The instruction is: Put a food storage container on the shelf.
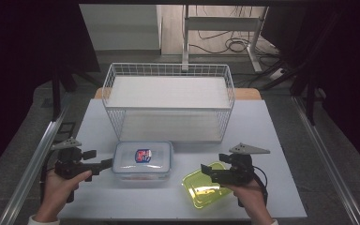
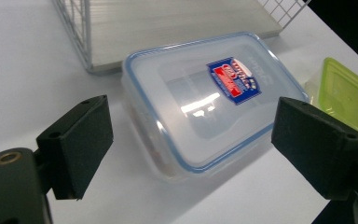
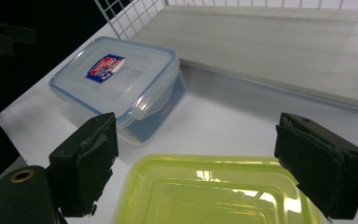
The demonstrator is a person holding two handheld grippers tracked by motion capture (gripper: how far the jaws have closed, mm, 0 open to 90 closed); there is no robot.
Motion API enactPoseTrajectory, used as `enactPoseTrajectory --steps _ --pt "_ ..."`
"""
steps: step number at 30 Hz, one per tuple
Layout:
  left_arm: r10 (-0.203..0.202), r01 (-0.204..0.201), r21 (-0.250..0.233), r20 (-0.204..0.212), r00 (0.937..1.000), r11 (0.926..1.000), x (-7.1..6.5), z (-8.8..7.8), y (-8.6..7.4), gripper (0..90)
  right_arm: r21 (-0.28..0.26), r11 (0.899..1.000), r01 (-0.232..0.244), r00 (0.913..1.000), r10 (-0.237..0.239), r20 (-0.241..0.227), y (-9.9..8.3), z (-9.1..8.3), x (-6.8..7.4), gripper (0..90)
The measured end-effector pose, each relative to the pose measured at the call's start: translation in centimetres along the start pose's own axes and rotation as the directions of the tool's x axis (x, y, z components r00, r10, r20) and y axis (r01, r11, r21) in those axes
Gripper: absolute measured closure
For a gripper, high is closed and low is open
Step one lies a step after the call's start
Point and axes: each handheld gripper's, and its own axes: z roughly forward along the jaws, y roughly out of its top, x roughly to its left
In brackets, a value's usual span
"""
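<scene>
Left gripper (image 1: pixel 104 163): held low at the table's near left edge, jaws spread wide with nothing between them, tips just beside the clear container's left end; its own view frames that box between the two black pads (image 2: pixel 81 140) without contact.
Right gripper (image 1: pixel 208 169): at the near right, jaws wide apart and empty, poised above the green lid; in the right gripper view the pads (image 3: pixel 86 163) stand either side of the lid's near part, and whether they touch it cannot be told.
Hands: the left hand (image 1: pixel 58 187) and right hand (image 1: pixel 248 194) enter from the bottom edge, forearms cut off by the frame.
Green lid (image 1: pixel 206 186): translucent yellow-green, lying flat on the table at near right, partly covered by the right gripper; its near edge is cut off in the right gripper view.
Clear container (image 1: pixel 143 161): lidded, blue-rimmed, with a blue and red label (image 1: pixel 143 155) too small to read; it sits at centre, just in front of the basket, apart from the green lid. Something reddish shows dimly through its near wall.
Wire basket (image 1: pixel 168 70): white, open-topped, behind the container, a pale board lying inside.
Table (image 1: pixel 272 140): pale grey-blue.
Background: dark, with cables and a frame on the floor hard to make out.
</scene>
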Motion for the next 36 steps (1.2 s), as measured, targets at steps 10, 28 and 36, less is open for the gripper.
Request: enactPoseTrajectory --steps 10,28,36 --pt "-0.08 0.076 0.062 0.057 0.9952 0.9951 -0.4 3.0 0.1 7.9 0.012 1.0 0.009 0.9983 -0.008 -0.057 1.6 1.3 2.3 13.5" --pt "-0.186 0.174 0.171 0.061 0.9806 0.9699 2.2 6.8 0.2 7.1 0.056 0.998 -0.015 0.9929 0.021 -0.117 4.0 6.4 3.8 13.7" --pt "-0.224 0.198 0.223 0.094 0.9702 0.9544 2.7 8.0 0.0 6.5 0.093 0.995 -0.031 0.9917 0.042 -0.121 4.0 8.2 3.7 13.7"
